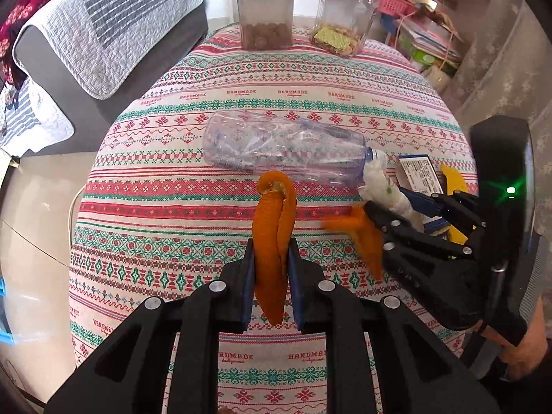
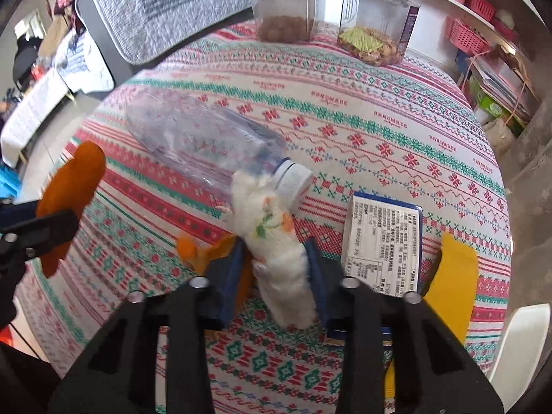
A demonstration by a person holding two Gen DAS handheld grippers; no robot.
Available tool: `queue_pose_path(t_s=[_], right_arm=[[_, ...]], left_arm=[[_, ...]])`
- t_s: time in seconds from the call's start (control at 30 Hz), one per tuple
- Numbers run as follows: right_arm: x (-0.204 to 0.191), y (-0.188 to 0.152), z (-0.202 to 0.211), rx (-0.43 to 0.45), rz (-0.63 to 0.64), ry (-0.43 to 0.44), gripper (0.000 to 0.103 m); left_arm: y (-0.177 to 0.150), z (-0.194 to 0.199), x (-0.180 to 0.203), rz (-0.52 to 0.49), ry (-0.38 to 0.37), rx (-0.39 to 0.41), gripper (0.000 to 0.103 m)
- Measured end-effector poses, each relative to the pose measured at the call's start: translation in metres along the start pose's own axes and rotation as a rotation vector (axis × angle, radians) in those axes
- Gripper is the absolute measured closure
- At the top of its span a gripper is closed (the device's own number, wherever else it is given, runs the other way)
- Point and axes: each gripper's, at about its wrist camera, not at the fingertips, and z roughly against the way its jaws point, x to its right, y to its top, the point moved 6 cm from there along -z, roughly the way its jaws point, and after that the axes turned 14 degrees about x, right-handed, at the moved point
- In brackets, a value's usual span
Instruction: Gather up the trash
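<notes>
The left hand-held gripper [image 1: 272, 269] is squeezing a long strip of orange peel [image 1: 274, 238] between its blue pads, the peel hanging raised above the patterned cloth of the bench [image 1: 172, 207]. The right hand-held gripper [image 2: 280, 276] is clamping a crumpled white tissue [image 2: 279, 252], its upper end lying against the capped neck of a clear plastic bottle [image 2: 203, 141] that is lying on its side. More orange peel [image 2: 207, 252] is sitting just left of the right gripper, and a printed packet [image 2: 383, 245] is lying just right of it. Two lidded jars [image 1: 265, 10] are standing at the far edge
</notes>
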Motion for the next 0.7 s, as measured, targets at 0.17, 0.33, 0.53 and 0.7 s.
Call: queue_pose_path(t_s=[0.17, 0.33, 0.53, 0.7], right_arm=[[0.000, 0.012, 0.026, 0.063, 0.004, 0.006, 0.077], [0.005, 0.025, 0.045, 0.103, -0.072, 0.059, 0.077], [0.013, 0.037, 0.063, 0.151, -0.115, 0.070, 0.077], [0.019, 0.039, 0.072, 0.178, -0.108, 0.038, 0.077]], left_arm=[[0.006, 0.002, 0.000, 0.016, 0.009, 0.024, 0.085], [0.013, 0.008, 0.002, 0.017, 0.029, 0.059, 0.085], [0.022, 0.014, 0.006, 0.030, 0.044, 0.099, 0.085], [0.029, 0.018, 0.012, 0.036, 0.049, 0.128, 0.085]])
